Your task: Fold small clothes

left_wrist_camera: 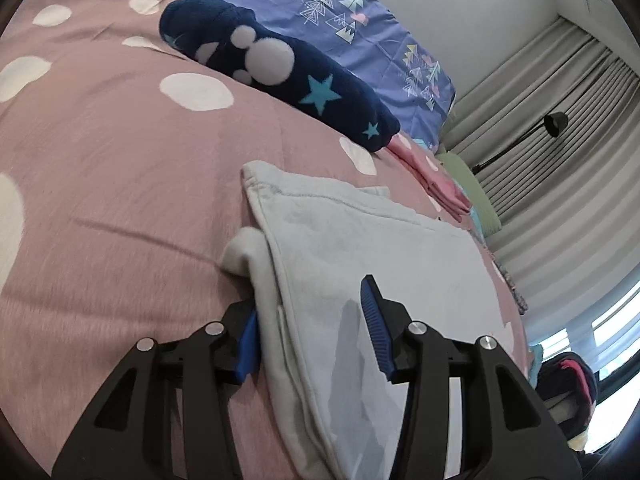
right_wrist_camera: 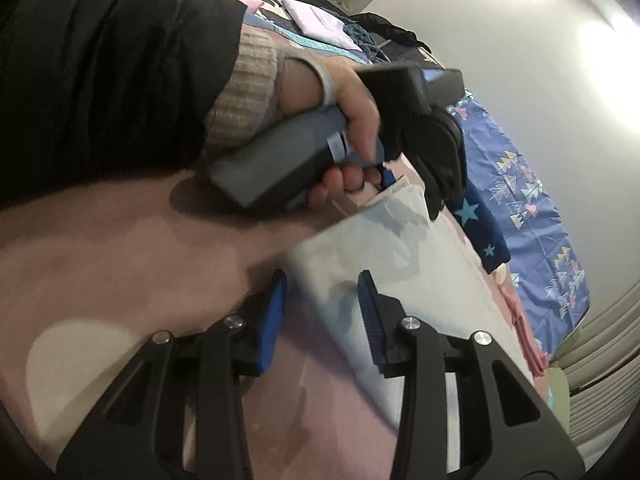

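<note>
Left wrist view: your left gripper [left_wrist_camera: 312,332] stands spread astride the near edge of the folded pale garment [left_wrist_camera: 360,240] on the pink spotted bedspread [left_wrist_camera: 120,200], its length running away, while your right gripper [right_wrist_camera: 322,320], likewise spread, straddles the opposite end

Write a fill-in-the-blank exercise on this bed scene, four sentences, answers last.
1. The pale garment lies on a pink bedspread with white ____.
2. Beyond it lies a navy fleece printed with turquoise ____.
3. The left tongs stand ____ around the garment's edge.
4. A black ____ stands before the curtains.

Answers: dots; stars; open; lamp
</note>
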Available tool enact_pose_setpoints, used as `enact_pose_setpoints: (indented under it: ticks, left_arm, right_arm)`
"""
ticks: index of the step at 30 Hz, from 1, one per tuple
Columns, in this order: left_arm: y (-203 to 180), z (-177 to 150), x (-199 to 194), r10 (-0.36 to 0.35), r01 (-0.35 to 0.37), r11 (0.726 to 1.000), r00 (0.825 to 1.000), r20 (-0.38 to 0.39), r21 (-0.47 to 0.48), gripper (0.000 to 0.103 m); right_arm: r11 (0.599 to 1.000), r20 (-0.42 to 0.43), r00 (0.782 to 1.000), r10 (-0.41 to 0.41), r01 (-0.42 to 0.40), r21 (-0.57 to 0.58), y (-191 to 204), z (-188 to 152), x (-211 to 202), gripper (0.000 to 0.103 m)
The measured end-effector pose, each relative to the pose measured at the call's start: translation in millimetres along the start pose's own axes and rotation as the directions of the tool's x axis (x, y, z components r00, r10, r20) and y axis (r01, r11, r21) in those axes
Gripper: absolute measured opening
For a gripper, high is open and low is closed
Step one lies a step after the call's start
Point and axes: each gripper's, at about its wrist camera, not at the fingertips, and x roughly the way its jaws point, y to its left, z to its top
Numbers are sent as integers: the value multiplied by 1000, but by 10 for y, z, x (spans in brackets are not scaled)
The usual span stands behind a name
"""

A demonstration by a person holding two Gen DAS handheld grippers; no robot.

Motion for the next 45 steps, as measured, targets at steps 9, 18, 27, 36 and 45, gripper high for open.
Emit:
enact_pose_setpoints:
  ticks: [9, 18, 27, 36, 45]
  left_arm:
    - [67, 142, 18, 0, 0, 998, 1000, -3, -55, 9]
    - [-621, 366, -148, 35, -37, 997, 999, 38, 69, 8]
    - [-1329, 440, 51, 110, -118, 983, 992, 61, 139, 8]
    - [-2223, 366, 633, 166, -172, 953, 985, 44, 250, 8]
    - [-3052, 152, 1474, 186, -161, 911, 982, -29, 381, 8]
  right_arm:
    - [989, 36, 999, 31, -35, 141, -312, 117, 91, 9]
    - [914, 167, 986, 17, -84, 398, -1023, -92, -450, 8]
    - [795, 201, 979, -18, -108, 597, -1729, -719, -758, 6]
    - [634, 211, 977, -32, -143, 760, -2305, -1592, -909, 6]
    - [456, 148, 984, -97, -88, 886, -2752, -2560, -1037, 6]
